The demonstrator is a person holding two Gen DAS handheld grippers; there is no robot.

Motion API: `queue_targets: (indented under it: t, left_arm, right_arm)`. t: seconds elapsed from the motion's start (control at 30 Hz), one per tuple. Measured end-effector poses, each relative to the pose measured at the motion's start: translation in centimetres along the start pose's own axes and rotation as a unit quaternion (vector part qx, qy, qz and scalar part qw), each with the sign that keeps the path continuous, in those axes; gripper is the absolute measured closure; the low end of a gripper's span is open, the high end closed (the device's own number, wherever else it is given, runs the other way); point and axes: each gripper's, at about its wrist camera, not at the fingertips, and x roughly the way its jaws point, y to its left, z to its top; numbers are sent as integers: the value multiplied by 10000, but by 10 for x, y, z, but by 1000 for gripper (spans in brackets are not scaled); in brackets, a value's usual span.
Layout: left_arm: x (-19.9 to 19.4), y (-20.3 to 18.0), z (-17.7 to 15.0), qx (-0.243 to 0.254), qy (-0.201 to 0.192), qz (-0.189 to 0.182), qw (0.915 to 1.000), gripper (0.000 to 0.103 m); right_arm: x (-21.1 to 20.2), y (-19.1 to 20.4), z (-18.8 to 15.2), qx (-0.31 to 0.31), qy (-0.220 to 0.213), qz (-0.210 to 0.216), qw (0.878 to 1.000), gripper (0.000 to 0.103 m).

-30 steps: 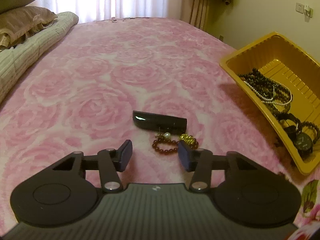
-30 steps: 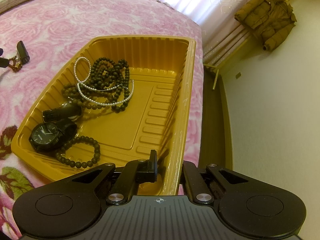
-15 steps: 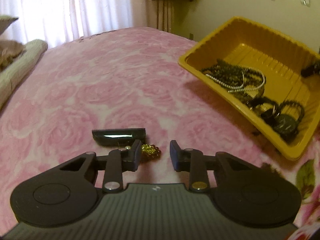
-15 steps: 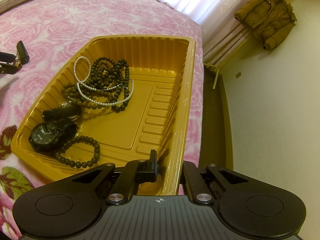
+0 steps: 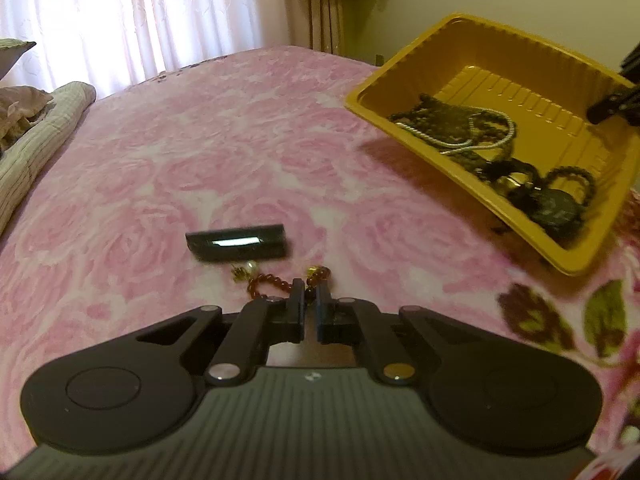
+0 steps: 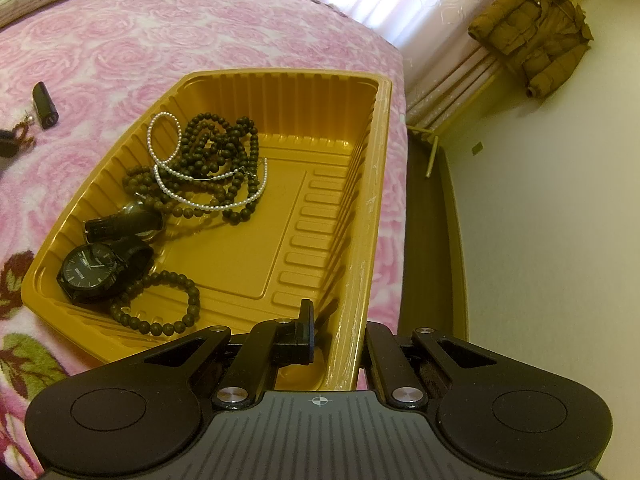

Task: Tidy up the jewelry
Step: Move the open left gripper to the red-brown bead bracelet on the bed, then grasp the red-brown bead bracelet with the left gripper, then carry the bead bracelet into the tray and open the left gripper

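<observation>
Pink bedspread (image 5: 200, 152): yellow tray (image 6: 372, 184), centre frame, already holds 2 watches, bead strands, pearl strand. Outstanding: black case (image 5: 236, 242), red bead bracelet (image 5: 268, 282), lower centre. Right gripper (image 6: 340, 336) angled down, clamped on tray rim. Left gripper (image 5: 310, 300) angled down, jaws just closed on bracelet.

no legible text anywhere, watch dial (image 6: 89, 270) at lower left of right-wrist frame too small to read
</observation>
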Motion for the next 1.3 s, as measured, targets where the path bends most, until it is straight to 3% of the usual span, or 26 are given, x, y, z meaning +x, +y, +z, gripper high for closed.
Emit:
queue_targets:
  t: [0.5, 0.9, 1.3]
  left_arm:
    - [-39, -4, -9, -91, -207, 108, 9997, 99]
    - [-62, -2, 23, 135, -610, 221, 9978, 99]
    - [-72, 0, 49, 23, -829, 19, 9966, 99]
  right_arm:
    - [0, 0, 0, 5, 2, 4, 10000, 97]
    - [0, 0, 0, 1, 1, 2, 10000, 97]
    - [0, 0, 0, 1, 0, 1, 10000, 97]
